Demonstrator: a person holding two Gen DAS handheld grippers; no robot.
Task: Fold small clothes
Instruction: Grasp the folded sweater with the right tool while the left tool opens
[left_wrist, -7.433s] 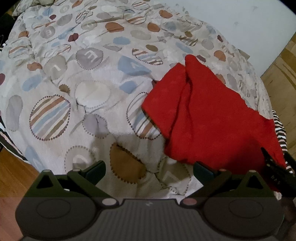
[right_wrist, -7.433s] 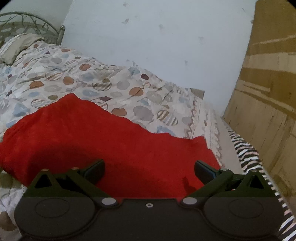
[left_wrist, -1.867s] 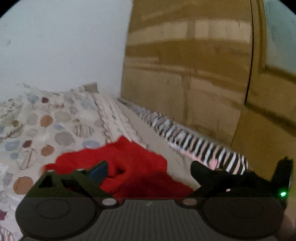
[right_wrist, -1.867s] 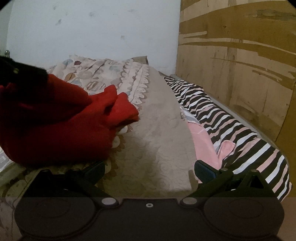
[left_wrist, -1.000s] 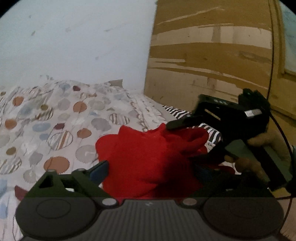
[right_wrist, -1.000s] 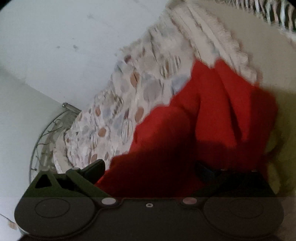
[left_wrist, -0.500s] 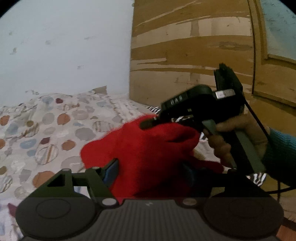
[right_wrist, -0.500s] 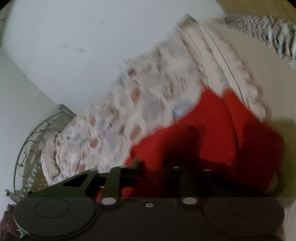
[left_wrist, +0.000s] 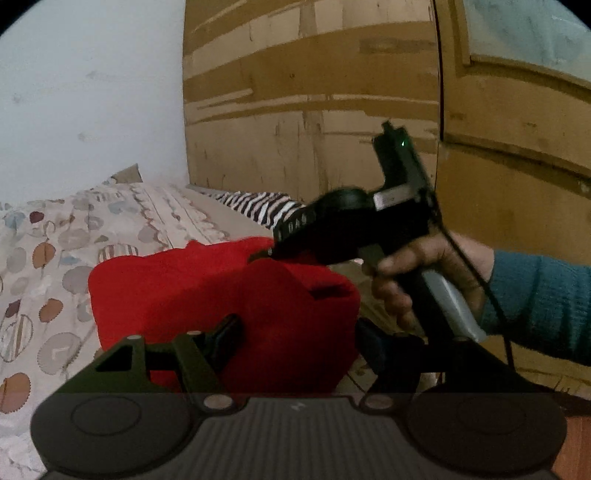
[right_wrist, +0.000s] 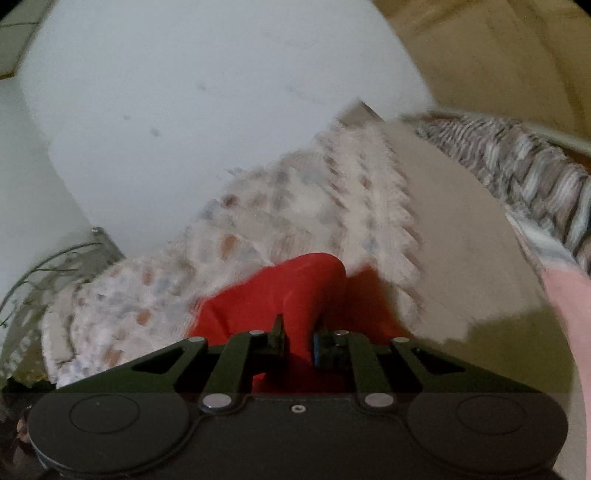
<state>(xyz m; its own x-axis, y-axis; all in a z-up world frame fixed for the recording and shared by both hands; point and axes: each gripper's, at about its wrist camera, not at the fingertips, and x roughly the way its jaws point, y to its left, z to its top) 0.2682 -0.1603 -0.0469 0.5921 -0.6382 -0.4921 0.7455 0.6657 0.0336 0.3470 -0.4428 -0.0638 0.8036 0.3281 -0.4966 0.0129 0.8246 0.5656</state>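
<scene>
Right claw (right_wrist: 298, 338), nearly closed, pinches a fold of the red cloth (right_wrist: 291, 295) above the patterned bed cover (left_wrist: 66, 236). Left claw (left_wrist: 295, 336), partly open, straddles the cloth's bunched near end; whether its fingers press is unclear.

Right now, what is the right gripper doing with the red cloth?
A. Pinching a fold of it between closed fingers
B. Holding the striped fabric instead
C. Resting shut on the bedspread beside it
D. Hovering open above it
A: in the right wrist view the right gripper has its fingers drawn close together with a ridge of the red cloth clamped between them.
</scene>
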